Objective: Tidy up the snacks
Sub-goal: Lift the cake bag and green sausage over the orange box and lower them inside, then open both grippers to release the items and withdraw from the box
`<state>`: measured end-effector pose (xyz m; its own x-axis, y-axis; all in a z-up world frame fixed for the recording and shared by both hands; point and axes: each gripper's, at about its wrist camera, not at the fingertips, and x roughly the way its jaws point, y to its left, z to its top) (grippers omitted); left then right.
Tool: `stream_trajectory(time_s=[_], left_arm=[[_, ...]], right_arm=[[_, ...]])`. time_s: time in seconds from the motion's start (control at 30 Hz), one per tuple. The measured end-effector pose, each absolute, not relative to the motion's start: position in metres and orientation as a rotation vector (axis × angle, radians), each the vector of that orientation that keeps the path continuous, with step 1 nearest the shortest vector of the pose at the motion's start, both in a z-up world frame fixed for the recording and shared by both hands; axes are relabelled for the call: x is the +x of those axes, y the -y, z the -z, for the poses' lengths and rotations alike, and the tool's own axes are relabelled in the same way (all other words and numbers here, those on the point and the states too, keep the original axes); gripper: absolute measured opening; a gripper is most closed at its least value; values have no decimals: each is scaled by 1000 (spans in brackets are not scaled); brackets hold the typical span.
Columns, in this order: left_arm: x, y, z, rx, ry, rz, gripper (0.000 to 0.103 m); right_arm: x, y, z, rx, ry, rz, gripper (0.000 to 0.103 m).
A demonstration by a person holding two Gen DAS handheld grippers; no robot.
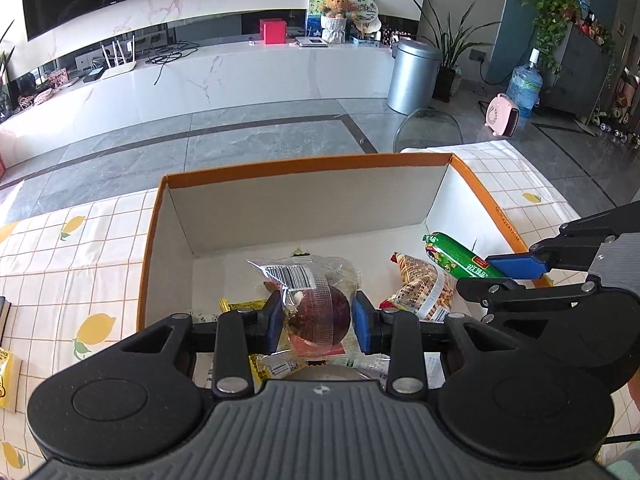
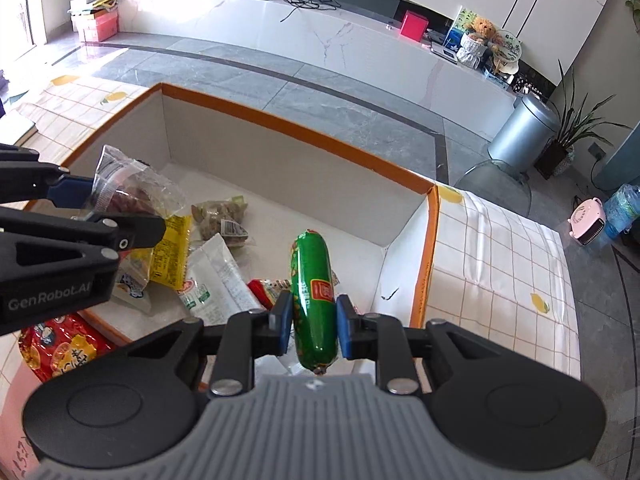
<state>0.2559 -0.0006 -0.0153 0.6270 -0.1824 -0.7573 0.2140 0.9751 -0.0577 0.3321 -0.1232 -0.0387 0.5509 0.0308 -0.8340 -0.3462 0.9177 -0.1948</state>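
The left tool grips a wrapped pastry above the box; the right tool clamps a green sausage lengthwise, lower centre.

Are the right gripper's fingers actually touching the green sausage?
Touching. The right wrist view shows both blue fingers pressed against the green sausage, no gap either side.

We read "GenRobot.AI" on the left gripper (lower left of the right wrist view); the snack labels stay illegible.
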Motion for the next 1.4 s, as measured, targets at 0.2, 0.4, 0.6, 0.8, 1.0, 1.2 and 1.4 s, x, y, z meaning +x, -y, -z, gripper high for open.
stream_trajectory(time_s=[0.2, 0.4, 0.6, 0.8, 1.0, 1.2, 1.4], left_arm=[[271, 4, 26, 65, -917, 222, 39], [280, 10, 35, 108, -954, 211, 39], [287, 14, 44, 134, -1003, 192, 40], [289, 16, 48, 139, -1026, 187, 44], [288, 16, 46, 128, -1024, 183, 58], [280, 17, 37, 116, -986, 185, 77], [269, 11, 25, 95, -950, 170, 84]], right_arm=[[349, 125, 62, -361, -1039, -215, 20], [357, 124, 76, -376, -1074, -208, 19], [362, 122, 85, -396, -1093, -207, 20], [362, 121, 84, -422, -1091, -204, 20], [356, 116, 78, -449, -1075, -207, 32], [348, 113, 65, -479, -1045, -204, 51], [339, 116, 50, -457, -1022, -198, 60]])
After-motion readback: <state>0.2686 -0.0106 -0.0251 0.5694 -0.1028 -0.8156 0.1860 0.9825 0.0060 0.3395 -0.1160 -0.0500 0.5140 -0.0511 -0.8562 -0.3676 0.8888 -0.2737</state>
